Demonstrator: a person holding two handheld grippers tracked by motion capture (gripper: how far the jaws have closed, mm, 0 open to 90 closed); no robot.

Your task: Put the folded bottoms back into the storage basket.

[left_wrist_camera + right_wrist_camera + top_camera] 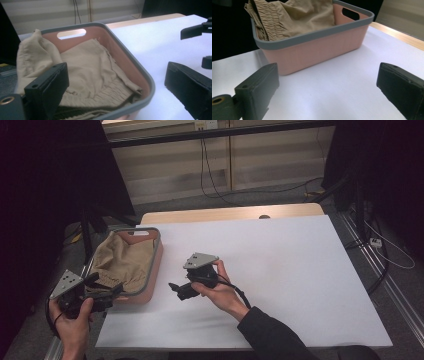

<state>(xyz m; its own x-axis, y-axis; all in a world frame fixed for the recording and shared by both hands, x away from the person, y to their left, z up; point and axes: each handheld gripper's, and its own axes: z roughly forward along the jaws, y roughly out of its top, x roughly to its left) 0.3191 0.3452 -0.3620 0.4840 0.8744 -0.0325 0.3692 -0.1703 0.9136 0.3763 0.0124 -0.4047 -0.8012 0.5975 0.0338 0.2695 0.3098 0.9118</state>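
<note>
Near corner of the table: a pink basket with a grey rim sits on the white table cover, at the person's left.
Cloth: a tan garment lies crumpled inside the basket, one fold riding up over the rim on the far-left side, as the left gripper view shows.
Left gripper: the left gripper is held low at the basket's near edge, jaws spread wide and empty; in its own view the jaws straddle the near rim, one over the cloth, the other over the table outside the basket.
Right gripper: the right gripper hovers over the table just beside the basket's right wall, jaws wide apart, nothing between them, pointed at the basket.
Step in hand: I'd judge this as the approach to pull the cloth out; neither gripper touches it yet.
Next move: the left gripper probably needs to tip down and forward so both jaws bracket a raised fold, then close; the right could steady the basket or take a second fold.
Hand pose: left hand grips from below at the table's corner; right hand is turned leftward, forearm angled in from the lower right.
</note>
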